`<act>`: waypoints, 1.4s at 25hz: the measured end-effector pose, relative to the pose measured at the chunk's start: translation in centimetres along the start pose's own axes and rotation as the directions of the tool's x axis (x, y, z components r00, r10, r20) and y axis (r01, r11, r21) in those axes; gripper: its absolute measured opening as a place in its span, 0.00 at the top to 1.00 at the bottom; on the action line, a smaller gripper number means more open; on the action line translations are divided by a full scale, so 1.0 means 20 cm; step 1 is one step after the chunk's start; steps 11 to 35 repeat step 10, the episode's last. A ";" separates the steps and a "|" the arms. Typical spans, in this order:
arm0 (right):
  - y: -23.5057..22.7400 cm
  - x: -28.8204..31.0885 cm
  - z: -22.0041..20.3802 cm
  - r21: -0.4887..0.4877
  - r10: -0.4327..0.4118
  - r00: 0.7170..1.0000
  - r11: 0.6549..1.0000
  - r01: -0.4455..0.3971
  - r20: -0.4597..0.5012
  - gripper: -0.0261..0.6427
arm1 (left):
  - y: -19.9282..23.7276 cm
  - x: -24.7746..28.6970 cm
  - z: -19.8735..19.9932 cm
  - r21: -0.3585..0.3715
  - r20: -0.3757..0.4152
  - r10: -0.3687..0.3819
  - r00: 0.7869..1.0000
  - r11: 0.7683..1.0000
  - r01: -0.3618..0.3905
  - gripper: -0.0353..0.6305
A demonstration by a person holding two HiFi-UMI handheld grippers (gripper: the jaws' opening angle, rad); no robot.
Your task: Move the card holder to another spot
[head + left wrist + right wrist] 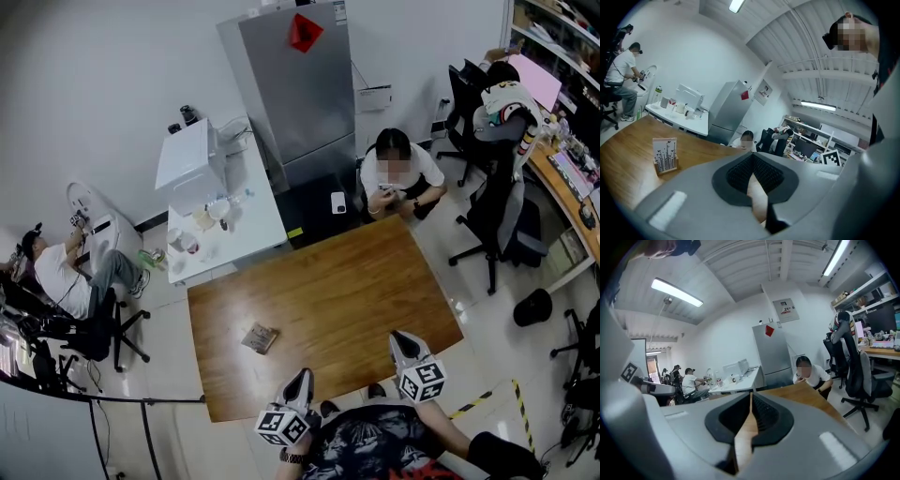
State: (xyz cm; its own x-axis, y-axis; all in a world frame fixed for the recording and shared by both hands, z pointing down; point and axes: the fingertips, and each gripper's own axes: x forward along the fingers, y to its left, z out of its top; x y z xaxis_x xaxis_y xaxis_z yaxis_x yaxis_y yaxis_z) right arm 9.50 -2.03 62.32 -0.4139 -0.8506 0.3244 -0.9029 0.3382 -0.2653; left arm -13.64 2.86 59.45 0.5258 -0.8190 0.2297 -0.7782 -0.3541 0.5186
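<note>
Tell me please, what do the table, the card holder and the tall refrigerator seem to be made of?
Table: probably wood or wood-look laminate; brown grain lines, soft sheen.
Card holder: a base that looks like light wood, holding a white printed card, likely paper.
Refrigerator: apparently metal or metal-look panels; flat grey, matte doors.
</note>
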 end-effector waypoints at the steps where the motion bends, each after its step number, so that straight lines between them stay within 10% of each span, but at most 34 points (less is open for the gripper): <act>1: 0.00 0.00 -0.01 0.003 0.004 1.000 1.000 -0.004 -0.006 0.96 | 0.00 0.00 0.00 -0.003 -0.003 0.004 1.000 1.000 -0.004 0.95; 35: 0.06 0.07 0.02 -0.026 0.052 0.999 0.998 -0.052 -0.015 0.96 | 0.03 -0.04 -0.01 0.002 -0.013 0.035 0.999 0.999 -0.035 0.95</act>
